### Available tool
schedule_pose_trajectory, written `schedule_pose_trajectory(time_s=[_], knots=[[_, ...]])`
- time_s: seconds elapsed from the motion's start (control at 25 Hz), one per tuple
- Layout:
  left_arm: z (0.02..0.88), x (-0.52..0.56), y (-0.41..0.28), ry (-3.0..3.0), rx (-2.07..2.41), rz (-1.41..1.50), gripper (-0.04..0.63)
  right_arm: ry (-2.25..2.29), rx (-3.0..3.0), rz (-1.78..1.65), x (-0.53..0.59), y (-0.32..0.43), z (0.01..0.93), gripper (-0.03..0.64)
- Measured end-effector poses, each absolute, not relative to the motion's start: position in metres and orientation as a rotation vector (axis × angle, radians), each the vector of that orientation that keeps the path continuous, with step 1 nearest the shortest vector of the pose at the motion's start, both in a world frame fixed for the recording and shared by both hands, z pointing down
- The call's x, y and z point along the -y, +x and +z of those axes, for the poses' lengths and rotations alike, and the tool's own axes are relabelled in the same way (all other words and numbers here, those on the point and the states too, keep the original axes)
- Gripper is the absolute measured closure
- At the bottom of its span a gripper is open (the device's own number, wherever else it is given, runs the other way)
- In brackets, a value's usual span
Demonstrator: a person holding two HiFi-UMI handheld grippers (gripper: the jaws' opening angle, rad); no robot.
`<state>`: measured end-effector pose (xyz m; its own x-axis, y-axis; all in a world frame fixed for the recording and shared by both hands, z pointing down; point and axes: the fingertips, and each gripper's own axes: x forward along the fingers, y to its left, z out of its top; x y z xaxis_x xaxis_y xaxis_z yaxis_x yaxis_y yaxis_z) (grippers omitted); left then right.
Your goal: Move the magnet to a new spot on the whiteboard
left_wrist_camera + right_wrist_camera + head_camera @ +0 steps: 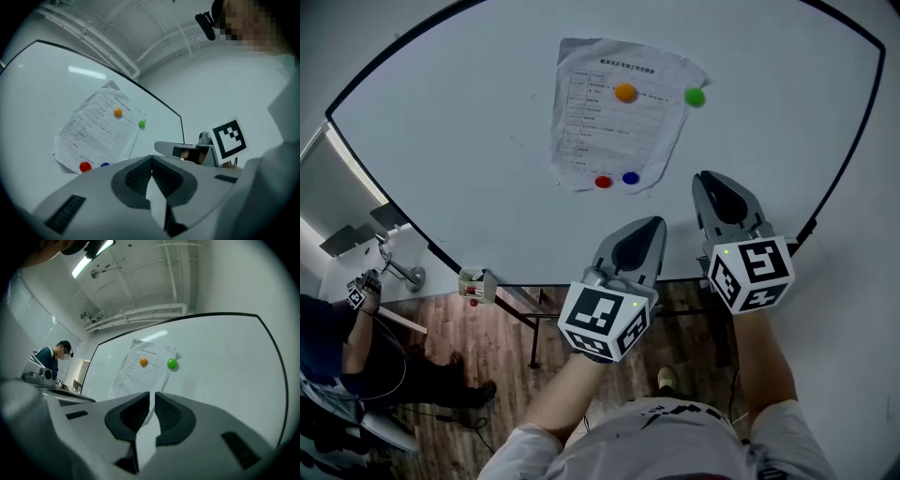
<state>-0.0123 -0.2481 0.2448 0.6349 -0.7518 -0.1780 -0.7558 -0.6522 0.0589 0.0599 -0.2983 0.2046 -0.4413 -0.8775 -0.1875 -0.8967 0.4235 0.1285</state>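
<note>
Green magnet (695, 96) sat on whiteboard (469, 141), just R of paper (581, 131) top corner; orange magnet (624, 92) on paper, red magnet (603, 182) & blue magnet (630, 177) at its bottom edge; L gripper (652, 225) jaws closed together, empty; R gripper (708, 178) jaws a narrow slit apart, nothing btwn; both lower in head view than paper.

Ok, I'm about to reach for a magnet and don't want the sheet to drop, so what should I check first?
1. Jaws of the right gripper wide enough for a magnet: not ok, only a narrow gap, nothing between them.
2. The left gripper free: ok, jaws shut, empty.
3. The paper pinned: ok, orange magnet, red magnet and blue magnet sit on it.
4. The green magnet unobstructed: ok, on the whiteboard beside the paper's right edge.
5. Whether the green magnet helps hold the paper: cannot tell.
</note>
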Motion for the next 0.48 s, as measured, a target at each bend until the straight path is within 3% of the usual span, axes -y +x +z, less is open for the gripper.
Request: schedule_pose_trajectory(time_s=[0.48], knots=[[0.269,0.226,-0.02,-2.842,-1.318,0.262,0.584,-1.49,-2.601,0.074,0.258,0.036,0.261,0.595]])
